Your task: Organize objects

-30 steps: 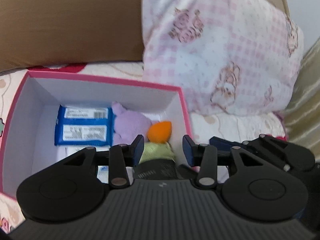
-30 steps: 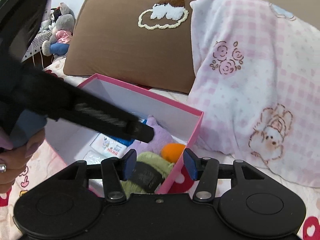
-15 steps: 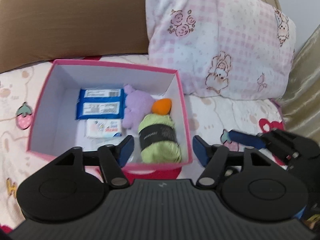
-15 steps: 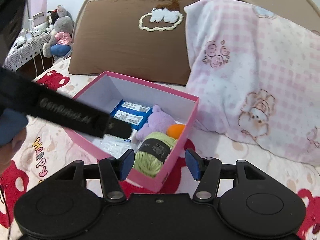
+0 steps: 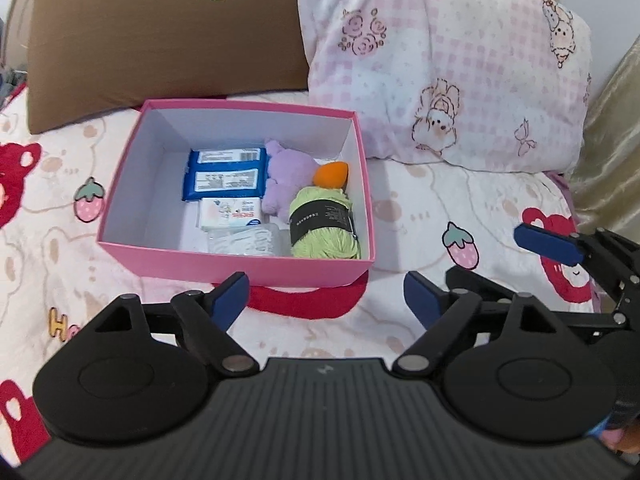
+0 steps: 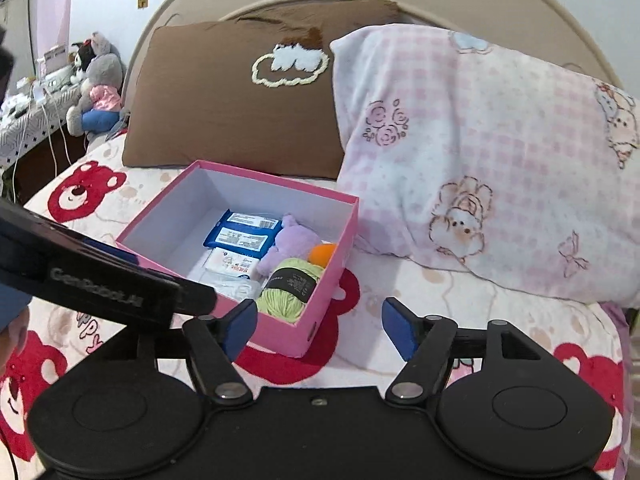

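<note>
A pink box [image 5: 240, 267] [image 6: 320, 312] sits on the bed. Inside lie a green yarn skein [image 5: 324, 224] [image 6: 290, 286], a purple plush toy [image 5: 286, 182] [image 6: 290, 246], an orange ball [image 5: 330, 173] [image 6: 322, 254], blue packets [image 5: 224, 174] [image 6: 242, 234], a white packet [image 5: 231, 213] and a clear wrapped pack [image 5: 244, 242]. My left gripper [image 5: 326, 300] hangs in front of the box, jaws opening, nothing between them. My right gripper [image 6: 320, 324] hovers at the box's near right corner, jaws opening, empty. The right gripper's fingertip [image 5: 548, 244] shows in the left wrist view.
A brown pillow [image 5: 160, 36] [image 6: 228, 112] and a pink checked pillow [image 5: 444, 68] [image 6: 488, 156] lean on the headboard behind the box. The bedsheet [image 5: 420, 208] has bear and strawberry prints. Plush toys [image 6: 96, 88] sit on a side table at far left.
Both grippers have drawn back and up from the box and opened wider. The green yarn, between the jaws a second ago, now lies in the box.
</note>
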The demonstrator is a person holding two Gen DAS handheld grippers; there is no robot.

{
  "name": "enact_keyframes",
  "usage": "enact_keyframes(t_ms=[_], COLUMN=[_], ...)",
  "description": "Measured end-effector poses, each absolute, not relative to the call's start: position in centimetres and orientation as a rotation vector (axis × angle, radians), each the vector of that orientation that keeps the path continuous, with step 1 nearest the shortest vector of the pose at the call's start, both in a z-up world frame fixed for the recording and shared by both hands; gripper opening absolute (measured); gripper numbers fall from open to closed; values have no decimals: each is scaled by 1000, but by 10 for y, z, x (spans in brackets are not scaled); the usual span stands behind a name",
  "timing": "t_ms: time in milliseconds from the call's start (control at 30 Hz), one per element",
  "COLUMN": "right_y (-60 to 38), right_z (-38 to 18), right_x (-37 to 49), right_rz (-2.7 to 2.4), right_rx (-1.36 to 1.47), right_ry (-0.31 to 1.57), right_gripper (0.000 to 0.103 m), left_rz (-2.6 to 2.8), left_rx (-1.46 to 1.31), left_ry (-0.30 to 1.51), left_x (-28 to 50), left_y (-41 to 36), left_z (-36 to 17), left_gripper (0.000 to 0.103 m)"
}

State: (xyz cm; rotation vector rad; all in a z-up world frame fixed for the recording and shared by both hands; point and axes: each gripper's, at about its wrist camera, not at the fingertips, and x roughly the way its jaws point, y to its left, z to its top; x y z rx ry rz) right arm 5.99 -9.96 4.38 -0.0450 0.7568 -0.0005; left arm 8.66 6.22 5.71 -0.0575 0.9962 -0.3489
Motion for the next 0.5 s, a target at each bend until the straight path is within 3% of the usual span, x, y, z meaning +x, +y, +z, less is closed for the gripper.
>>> enact_keyframes(t_ms=[500], right_y=[-127], right_z=[41], right_x=[13], right_rz=[-32], right_rx=[101], right_ry=[800], right_gripper=[83], left_rz=[-268], left_rx=[82], left_ry=[867], left_x=[31], left_y=[54], left_z=[76], left_gripper=[98])
